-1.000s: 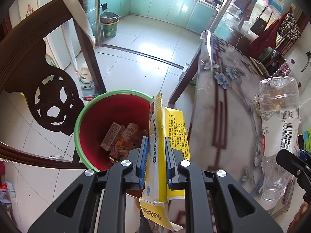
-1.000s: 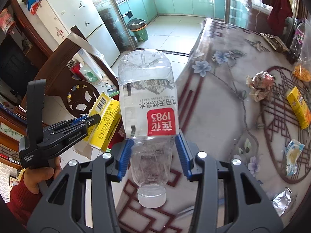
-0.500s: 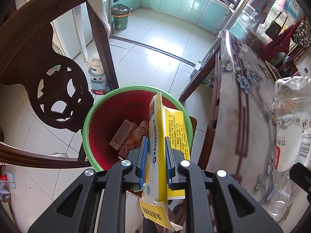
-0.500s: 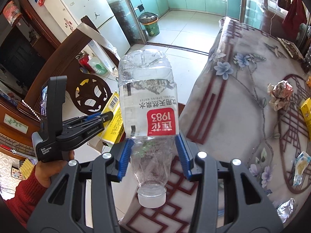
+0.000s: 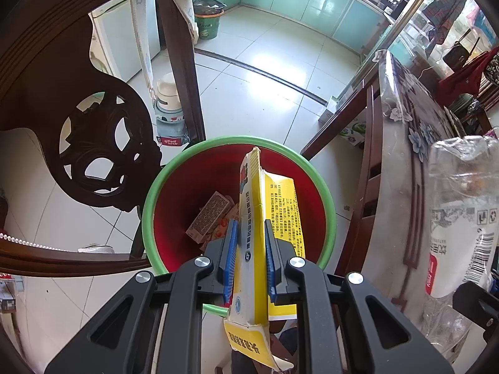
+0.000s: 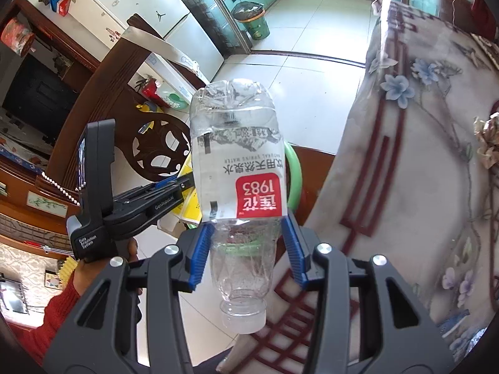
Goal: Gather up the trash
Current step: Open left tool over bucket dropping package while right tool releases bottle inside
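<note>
I am at the drop-off step, by my reading: both loads are picked and carried to the bin, and neither is let go yet. My left gripper (image 5: 249, 258) is clamped on the flattened yellow cardboard carton (image 5: 254, 240), blue pads pressing its two faces, the carton standing on edge at lower centre of the left view; directly beyond it, in the middle of the frame, sits the round red plastic bin with a green rim (image 5: 330, 218), some wrappers and a small box already at its bottom. My right gripper (image 6: 246, 252) grips the crumpled clear plastic water bottle with a red label (image 6: 240, 180) by its shoulder, cap toward me at lower centre, base pointing away at upper centre; a slice of the green rim shows just right of the bottle.

Next, I judge, the left jaws need only part, since the carton's far end already hangs over the bin's mouth; the bottle looks short of the opening and beside the flower-patterned table cover (image 6: 421, 155) filling the right of that view, so my right hand should shift over the rim before releasing.

Both grippers tilt steeply downward; in the right view my left gripper reaches in from the lower left, held by a hand in a red sleeve (image 6: 59, 311); the dark carved wooden chair back (image 5: 103, 143) stands at left, close beside the bin.
</note>
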Tool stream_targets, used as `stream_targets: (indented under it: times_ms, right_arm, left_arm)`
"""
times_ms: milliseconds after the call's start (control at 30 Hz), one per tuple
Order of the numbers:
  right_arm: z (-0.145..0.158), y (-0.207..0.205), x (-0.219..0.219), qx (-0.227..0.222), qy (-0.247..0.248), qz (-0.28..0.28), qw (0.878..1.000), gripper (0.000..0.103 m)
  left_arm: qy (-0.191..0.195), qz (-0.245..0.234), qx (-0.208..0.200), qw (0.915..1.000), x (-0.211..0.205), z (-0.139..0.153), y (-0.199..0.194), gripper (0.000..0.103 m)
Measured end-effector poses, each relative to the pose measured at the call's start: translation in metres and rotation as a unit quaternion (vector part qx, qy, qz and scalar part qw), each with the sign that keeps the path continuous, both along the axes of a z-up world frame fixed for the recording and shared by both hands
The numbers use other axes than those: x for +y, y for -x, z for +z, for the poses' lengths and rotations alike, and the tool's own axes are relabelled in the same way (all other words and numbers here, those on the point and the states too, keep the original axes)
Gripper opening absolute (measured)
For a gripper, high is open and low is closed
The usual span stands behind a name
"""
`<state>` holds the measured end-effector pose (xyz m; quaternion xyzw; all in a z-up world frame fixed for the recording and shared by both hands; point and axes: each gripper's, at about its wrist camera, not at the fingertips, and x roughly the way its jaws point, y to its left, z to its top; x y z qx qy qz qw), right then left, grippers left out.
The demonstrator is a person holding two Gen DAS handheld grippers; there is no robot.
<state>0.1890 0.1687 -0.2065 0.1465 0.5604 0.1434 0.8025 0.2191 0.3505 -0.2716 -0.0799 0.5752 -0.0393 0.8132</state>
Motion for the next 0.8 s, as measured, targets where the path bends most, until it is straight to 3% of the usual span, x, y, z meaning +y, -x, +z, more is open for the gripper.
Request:
stream_targets:
  times_ms: [800]
  right_arm:
    - [-0.026, -0.048, 0.032, 0.020, -0.008, 0.020, 1.000, 0.043]
  left_arm:
    - [0.001, 0.012, -0.001, 0.9999, 0.012, 0.004, -0.007, 0.015]
